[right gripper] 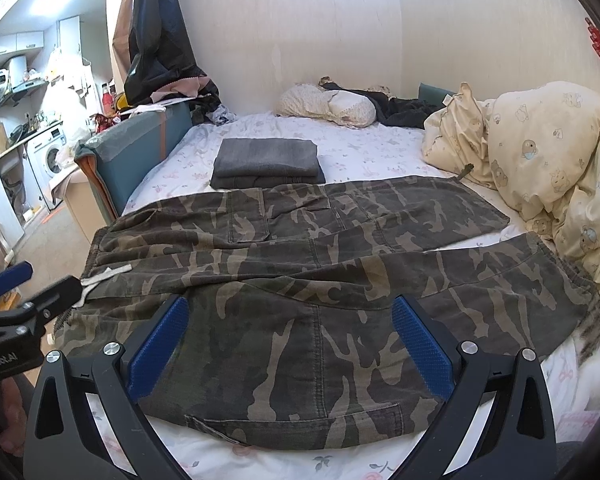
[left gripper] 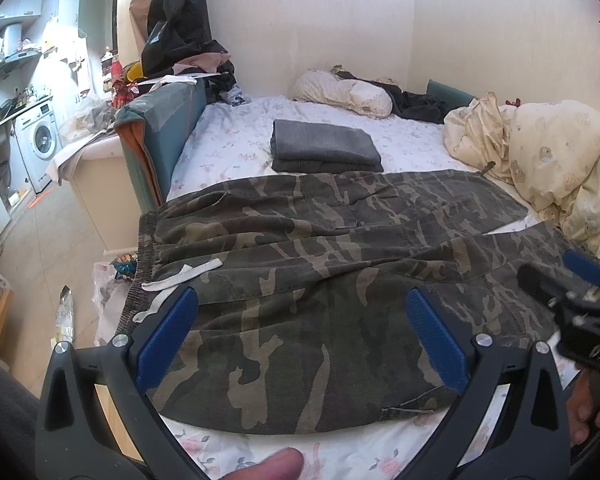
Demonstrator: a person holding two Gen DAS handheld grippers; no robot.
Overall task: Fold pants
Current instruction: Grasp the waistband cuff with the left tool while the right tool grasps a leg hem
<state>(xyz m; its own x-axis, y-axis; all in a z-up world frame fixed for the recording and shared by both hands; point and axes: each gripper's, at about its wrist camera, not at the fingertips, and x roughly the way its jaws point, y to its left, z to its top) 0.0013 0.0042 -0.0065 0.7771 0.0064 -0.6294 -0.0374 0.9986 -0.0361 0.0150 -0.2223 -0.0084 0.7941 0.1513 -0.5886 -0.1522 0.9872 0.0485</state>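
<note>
Small room, plain pale walls (right gripper: 340,20), and a bed (right gripper: 360,148) with a flowery white sheet taking up most of it. Teal headboard (left gripper: 160,128) on the left, then a kitchen nook with a washing machine (left gripper: 40,140) under a worktop (left gripper: 16,114), all lit from ceiling lights.

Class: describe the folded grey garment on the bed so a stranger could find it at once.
Start at the bed with its pale floral sheet. Spread across its near end lie the camouflage pants; just beyond them, toward the pillow, sits the folded grey garment. It alone is plain dark grey and neatly squared into a stack.
</note>
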